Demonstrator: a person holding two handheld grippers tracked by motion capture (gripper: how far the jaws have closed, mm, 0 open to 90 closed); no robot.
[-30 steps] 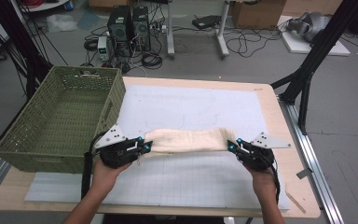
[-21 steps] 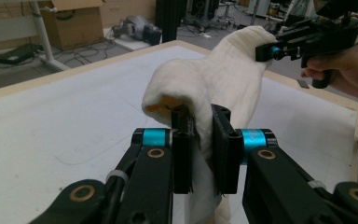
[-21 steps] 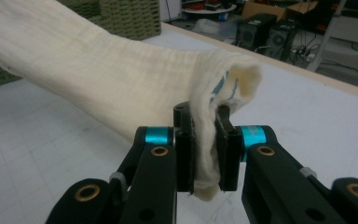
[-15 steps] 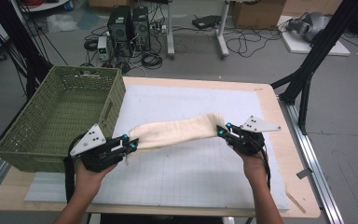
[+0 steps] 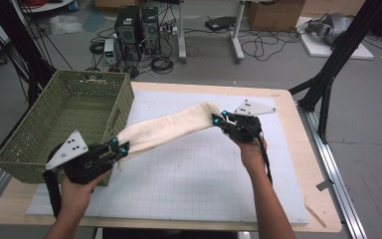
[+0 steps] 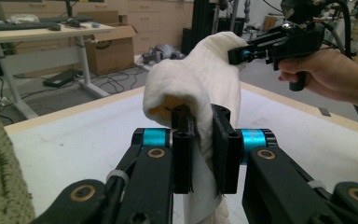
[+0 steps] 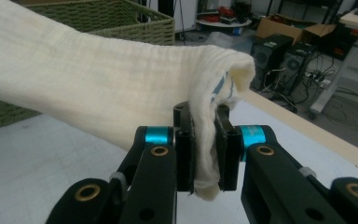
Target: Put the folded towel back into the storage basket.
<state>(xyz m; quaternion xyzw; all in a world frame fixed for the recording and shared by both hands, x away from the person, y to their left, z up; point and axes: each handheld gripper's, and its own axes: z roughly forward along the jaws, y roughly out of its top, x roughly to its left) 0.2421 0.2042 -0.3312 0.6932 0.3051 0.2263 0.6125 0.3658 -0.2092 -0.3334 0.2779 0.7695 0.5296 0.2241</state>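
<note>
The cloth (image 5: 166, 128) is cream-white with a fine ribbed weave; in the right gripper view a few blue stitched marks show near its folded end (image 7: 221, 86), and in the left gripper view a yellowish tint shows inside its fold (image 6: 165, 102). The basket (image 5: 69, 112) is olive green, woven in a tight lattice. The left gripper (image 5: 121, 149) and right gripper (image 5: 218, 119) are black with bright cyan bands at the jaw joints and brass-coloured rivets, each topped by a pale grey plate with dark dots. The mat (image 5: 199, 169) is white with a faint grey grid; the table (image 5: 318, 199) edge is light wood.
</note>
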